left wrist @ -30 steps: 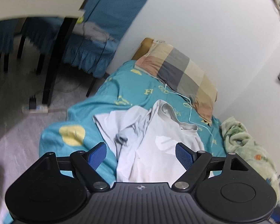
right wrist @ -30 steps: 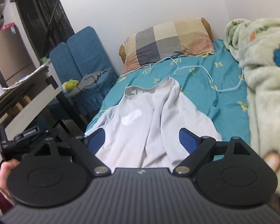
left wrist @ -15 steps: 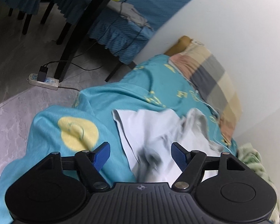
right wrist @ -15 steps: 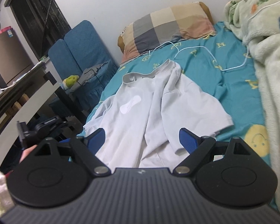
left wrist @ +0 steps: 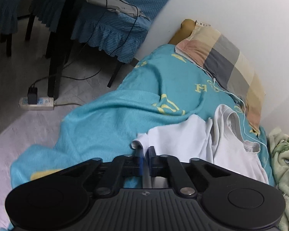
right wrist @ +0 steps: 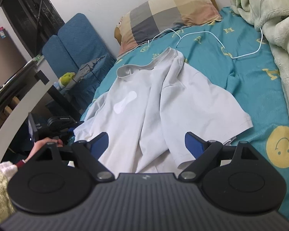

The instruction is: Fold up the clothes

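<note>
A white T-shirt [right wrist: 154, 104] with a grey collar lies rumpled on the teal bed sheet [right wrist: 244, 77], collar toward the pillow. In the left wrist view the T-shirt [left wrist: 185, 140] reaches the bed's left edge, and my left gripper [left wrist: 144, 154] is shut on its left sleeve edge. My right gripper [right wrist: 146, 144] hovers open just above the shirt's lower part, blue pads on either side of a fold, with nothing between them. The right sleeve [right wrist: 221, 111] lies spread on the sheet. A hand [right wrist: 40, 146] holds the left gripper at the bed's left side.
A checked pillow [right wrist: 169, 17] lies at the head of the bed, with a white cable [right wrist: 212, 38] across the sheet. A pale green fleece blanket [right wrist: 279, 38] is heaped along the right. Blue covered chairs [left wrist: 109, 19], a dark table leg [left wrist: 61, 44] and a power strip [left wrist: 36, 104] stand left.
My left gripper has dropped to the shirt's left sleeve edge and closed on it. The right gripper has come lower and nearer to the shirt, still open.
</note>
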{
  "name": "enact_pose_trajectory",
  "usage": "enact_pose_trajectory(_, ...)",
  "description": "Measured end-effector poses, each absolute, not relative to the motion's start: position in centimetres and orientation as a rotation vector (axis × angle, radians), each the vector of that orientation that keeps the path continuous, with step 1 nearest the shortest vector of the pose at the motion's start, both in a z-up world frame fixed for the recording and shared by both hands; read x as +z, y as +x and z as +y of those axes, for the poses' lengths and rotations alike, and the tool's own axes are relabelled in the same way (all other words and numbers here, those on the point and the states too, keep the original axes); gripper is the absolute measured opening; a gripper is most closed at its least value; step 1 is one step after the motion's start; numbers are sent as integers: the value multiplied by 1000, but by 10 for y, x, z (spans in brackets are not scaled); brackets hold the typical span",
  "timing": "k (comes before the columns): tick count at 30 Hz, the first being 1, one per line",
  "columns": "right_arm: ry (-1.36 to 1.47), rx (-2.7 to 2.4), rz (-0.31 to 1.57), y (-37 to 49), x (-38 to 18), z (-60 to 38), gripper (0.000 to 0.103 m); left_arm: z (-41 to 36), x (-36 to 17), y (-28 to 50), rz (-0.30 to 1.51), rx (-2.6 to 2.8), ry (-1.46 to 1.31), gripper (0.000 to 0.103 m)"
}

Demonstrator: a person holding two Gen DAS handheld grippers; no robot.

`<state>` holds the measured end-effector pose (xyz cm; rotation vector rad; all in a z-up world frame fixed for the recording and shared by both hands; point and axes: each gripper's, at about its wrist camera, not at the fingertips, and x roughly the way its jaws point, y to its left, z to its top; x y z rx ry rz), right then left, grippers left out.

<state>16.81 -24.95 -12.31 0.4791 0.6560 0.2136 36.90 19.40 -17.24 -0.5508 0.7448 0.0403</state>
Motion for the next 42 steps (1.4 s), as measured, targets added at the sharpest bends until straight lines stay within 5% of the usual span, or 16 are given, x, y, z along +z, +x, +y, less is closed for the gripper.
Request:
enact_pose_trajectory(10,445,187,661,174,-124,-241,88,227,-107,437,657,165,-386,2)
enact_pose_trajectory(15,451,167,683,185,-134,-243,88,234,-130,463,720,204,-390,4)
enact_pose_trajectory(19,444,158,698,191,-141,-243,88,246,-146,448,758,178,-510,34)
enact_pose_trajectory(31,433,165,658,180,-128,-243,88,275,-166,329,850,76,-972,62)
enact_pose_trajectory(37,427,168,640,173,-122,-243,88,256,-195,312,811,44,-1154,58)
enact_pose_trajectory(39,426,167,641,174,-123,-243,88,248,-198,314,789,52,-1145,48)
enact_pose_trajectory(42,425,165,643,176,-125,-244,88,241,-196,319,733,119,-1119,19)
